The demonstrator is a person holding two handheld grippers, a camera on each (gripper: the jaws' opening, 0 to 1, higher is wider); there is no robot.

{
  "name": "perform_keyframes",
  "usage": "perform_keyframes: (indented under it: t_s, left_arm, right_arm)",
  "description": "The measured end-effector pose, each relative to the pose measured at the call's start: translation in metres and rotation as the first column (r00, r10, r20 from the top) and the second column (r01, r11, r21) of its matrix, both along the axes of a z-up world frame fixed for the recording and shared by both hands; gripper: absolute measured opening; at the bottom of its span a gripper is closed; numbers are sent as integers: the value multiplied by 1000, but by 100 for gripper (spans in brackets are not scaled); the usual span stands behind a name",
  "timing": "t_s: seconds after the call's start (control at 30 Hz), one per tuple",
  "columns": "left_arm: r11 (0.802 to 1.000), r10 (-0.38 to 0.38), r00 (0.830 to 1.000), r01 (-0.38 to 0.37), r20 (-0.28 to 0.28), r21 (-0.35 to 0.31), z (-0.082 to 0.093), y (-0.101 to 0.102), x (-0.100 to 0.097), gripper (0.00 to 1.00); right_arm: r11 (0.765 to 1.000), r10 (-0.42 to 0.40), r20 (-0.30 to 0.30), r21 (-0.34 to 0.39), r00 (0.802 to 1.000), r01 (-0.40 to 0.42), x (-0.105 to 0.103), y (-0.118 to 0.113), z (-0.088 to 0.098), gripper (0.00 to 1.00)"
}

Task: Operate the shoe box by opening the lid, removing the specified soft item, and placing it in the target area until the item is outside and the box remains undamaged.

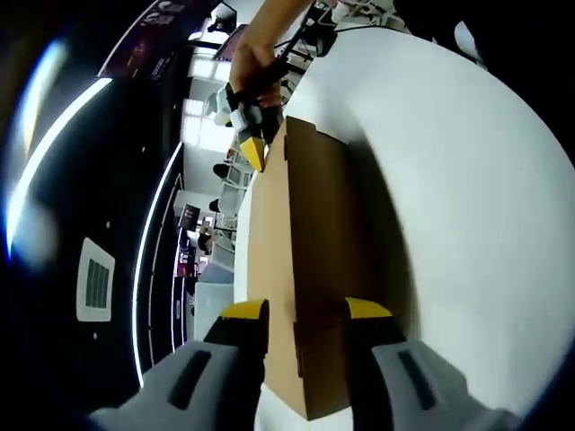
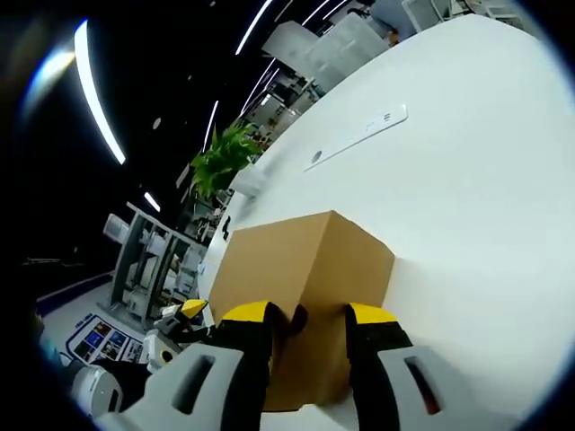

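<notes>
A closed brown cardboard shoe box (image 1: pixel 310 251) lies lengthwise on the white table (image 1: pixel 467 180). My left gripper (image 1: pixel 305 310) stands open at its near end, with the edge between lid and side wall running into the gap between the yellow-tipped jaws. At the far end a hand holds my right gripper (image 1: pixel 252 144) against the box. In the right gripper view, the right gripper (image 2: pixel 308 312) is open astride the end of the box (image 2: pixel 296 260), around a small notch. The left gripper (image 2: pixel 184 314) peeks out at the box's far left corner.
The table (image 2: pixel 467 180) spreads wide and bare to the right of the box. A flat white strip (image 2: pixel 359 135) lies on it farther off. Beyond the table edge are a green plant (image 2: pixel 220 157) and metal racks (image 2: pixel 148 260).
</notes>
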State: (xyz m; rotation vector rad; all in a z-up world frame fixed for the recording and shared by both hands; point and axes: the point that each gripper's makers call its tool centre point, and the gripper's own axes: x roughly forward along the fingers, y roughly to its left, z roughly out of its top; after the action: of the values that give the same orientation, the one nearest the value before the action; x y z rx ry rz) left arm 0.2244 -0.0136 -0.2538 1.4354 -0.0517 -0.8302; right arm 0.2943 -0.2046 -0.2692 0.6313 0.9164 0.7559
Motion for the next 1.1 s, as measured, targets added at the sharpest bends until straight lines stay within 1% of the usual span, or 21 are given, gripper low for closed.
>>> perform_keyframes:
  t_s: [0.03, 0.1, 0.13, 0.2, 0.3, 0.37, 0.5, 0.6, 0.83, 1.1]
  left_arm:
    - [1000, 1, 1000, -1, 2, 2, 0, 0, 0, 32]
    - [1000, -8, 1000, 8, 9, 30, -2, -1, -2, 30]
    - [999, -15, 1000, 14, 11, 44, -4, -1, -3, 31]
    - [999, -7, 1000, 7, 10, 46, -6, -1, -1, 34]
    - [998, 3, 1000, -3, 9, 58, -9, 0, 2, 36]
    - [998, 8, 1000, -10, 23, 69, -9, 1, 3, 35]
    - [997, 9, 999, -11, 31, 75, -9, 1, 4, 35]
    - [997, 6, 999, -9, 40, 82, -10, 1, 4, 32]
    - [996, 11, 999, -14, 43, 83, -11, 1, 4, 32]
    - [998, 15, 999, -17, 34, 65, -11, 2, 3, 31]
  right_arm:
    - [1000, 0, 0, 0, 1000, 0, 0, 0, 0, 32]
    - [1000, 1, 0, 0, 1000, -1, 0, -1, 0, 32]
    - [1000, 1, 0, -1, 1000, -1, 0, -1, 0, 32]
    - [1000, 0, 0, 0, 1000, 0, 0, 0, 0, 32]
    - [1000, 1, 1, 0, 1000, -1, 0, 0, 0, 32]
    - [1000, 1, 0, 0, 1000, -1, -1, 0, 0, 32]
    - [1000, 2, 0, 2, 1000, -2, -1, 1, 0, 32]
    - [1000, 2, 0, 3, 1000, -2, -1, 1, 0, 32]
    - [1000, 1, -2, 6, 1000, -1, 0, 1, 0, 32]
    - [1000, -4, 7, 2, 1000, 4, -1, 2, 0, 32]
